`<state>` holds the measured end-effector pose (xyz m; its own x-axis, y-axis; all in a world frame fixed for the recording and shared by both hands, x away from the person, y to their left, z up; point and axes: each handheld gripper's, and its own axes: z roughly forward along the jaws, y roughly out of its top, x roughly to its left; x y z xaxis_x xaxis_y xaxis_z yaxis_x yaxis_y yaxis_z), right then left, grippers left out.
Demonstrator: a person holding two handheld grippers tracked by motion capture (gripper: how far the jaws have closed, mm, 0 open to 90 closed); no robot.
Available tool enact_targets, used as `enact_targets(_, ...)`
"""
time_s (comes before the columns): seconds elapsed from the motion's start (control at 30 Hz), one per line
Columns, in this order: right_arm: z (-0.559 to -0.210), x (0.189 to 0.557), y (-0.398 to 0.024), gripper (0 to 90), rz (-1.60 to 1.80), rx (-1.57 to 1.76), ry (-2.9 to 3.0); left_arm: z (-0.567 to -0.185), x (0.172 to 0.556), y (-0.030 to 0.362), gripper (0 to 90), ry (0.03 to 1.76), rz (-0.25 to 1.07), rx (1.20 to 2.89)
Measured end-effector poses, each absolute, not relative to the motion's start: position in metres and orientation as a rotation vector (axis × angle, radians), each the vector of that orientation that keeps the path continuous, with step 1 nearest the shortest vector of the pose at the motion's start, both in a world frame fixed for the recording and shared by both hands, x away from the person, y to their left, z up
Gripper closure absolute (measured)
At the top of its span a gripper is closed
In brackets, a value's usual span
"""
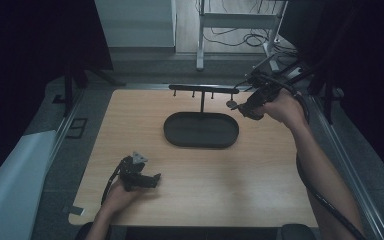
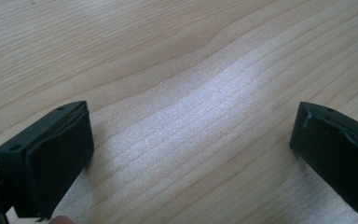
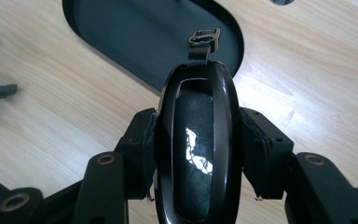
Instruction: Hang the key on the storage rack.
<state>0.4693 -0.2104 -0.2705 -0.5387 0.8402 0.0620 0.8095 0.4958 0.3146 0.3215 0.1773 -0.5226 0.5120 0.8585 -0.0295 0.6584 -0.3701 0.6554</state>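
Your key fob [image 3: 198, 144], clamped upright above the tray.

You have a glossy black oval fob with a dark inset panel down its middle and a small metal loop on a short strap at its top end. It stands lengthwise between the two pads, pinched on its long sides, loop end pointing away from your hand. In the high view it is too small to make out; it hangs near the right tip of the black hook stand [image 1: 203, 90].
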Motion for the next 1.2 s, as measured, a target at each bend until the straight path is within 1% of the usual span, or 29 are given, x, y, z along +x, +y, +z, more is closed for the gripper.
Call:
enact_targets(0.4, -0.256, 0.479, -0.206, 49.4, 0.504, 1.474, 2.594, -0.523, 0.322, 0.177, 0.0, 1.233, 0.425, 2.144)
enact_targets(0.73, -0.255, 0.486, -0.196, 49.4, 0.514, 1.472, 2.583, -0.523, 0.322, 0.177, 0.0, 1.232, 0.425, 2.144)
enact_targets(1.0, -0.25, 0.495, -0.194, 49.4, 0.536, 1.497, 2.535, -0.523, 0.322, 0.177, 0.0, 1.232, 0.424, 2.145)
enact_targets(1.2, -0.253, 0.501, -0.194, 49.4, 0.521, 1.514, 2.5, -0.523, 0.322, 0.177, 0.0, 1.231, 0.424, 2.145)
